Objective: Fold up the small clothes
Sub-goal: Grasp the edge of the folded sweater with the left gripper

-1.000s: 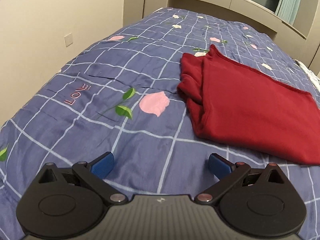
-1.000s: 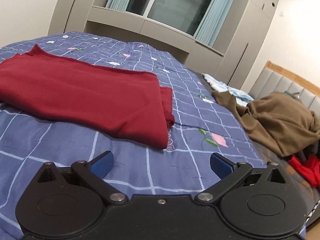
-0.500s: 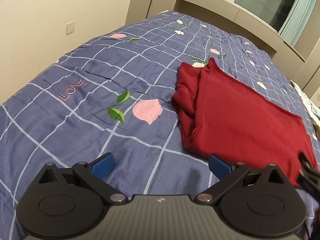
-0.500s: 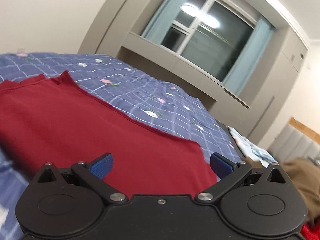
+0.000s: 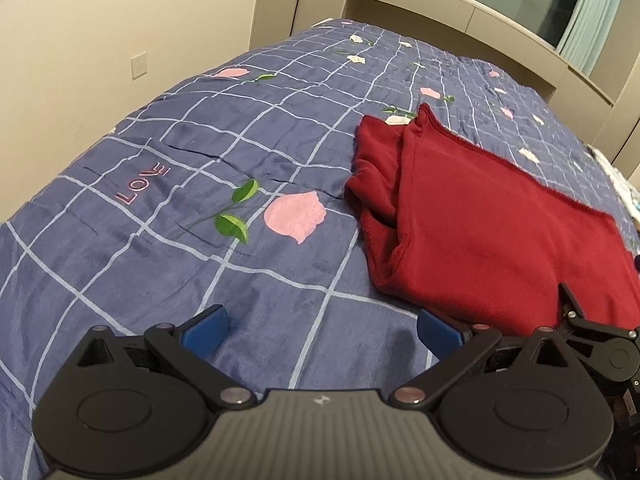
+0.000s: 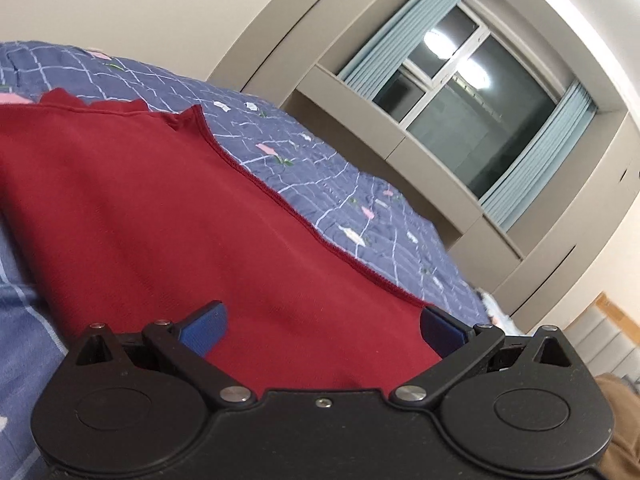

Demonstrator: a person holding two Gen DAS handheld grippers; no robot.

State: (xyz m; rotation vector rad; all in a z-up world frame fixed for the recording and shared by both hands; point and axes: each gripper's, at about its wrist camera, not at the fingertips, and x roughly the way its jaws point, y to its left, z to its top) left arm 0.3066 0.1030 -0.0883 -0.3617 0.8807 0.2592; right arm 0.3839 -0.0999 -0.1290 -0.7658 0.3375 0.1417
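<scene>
Beige walls and built-in cabinets close in a bed whose blue checked quilt (image 5: 168,264) carries pink flowers, green leaves and the stitched word LOVE (image 5: 143,189). On that quilt lies the red garment (image 5: 488,232), folded flat, its bunched side turned toward the pink flower (image 5: 295,215) and its hemmed edge running on the side toward the window (image 6: 468,108) with its pale blue curtains.

Beside the near left corner of the red garment, the left tongs (image 5: 320,326) hang low over bare quilt, spread wide and holding nothing; the blue pad (image 5: 206,329) farther from the garment sits over the checks, the other just by the garment's near edge. At the garment's near right corner, part of the right tongs (image 5: 592,344) shows in the left wrist view, black links against the red cloth.

Seen from the right wrist, the right tongs (image 6: 322,328) are tilted and also spread wide, empty, with the red garment (image 6: 160,216) filling the space between and ahead of the blue pads (image 6: 204,330). Whether the pads touch the cloth cannot be told. Past the garment's far hem the quilt (image 6: 344,184) runs on toward the window, and a bit of brown fabric (image 6: 618,400) shows beyond the garment's right end.
</scene>
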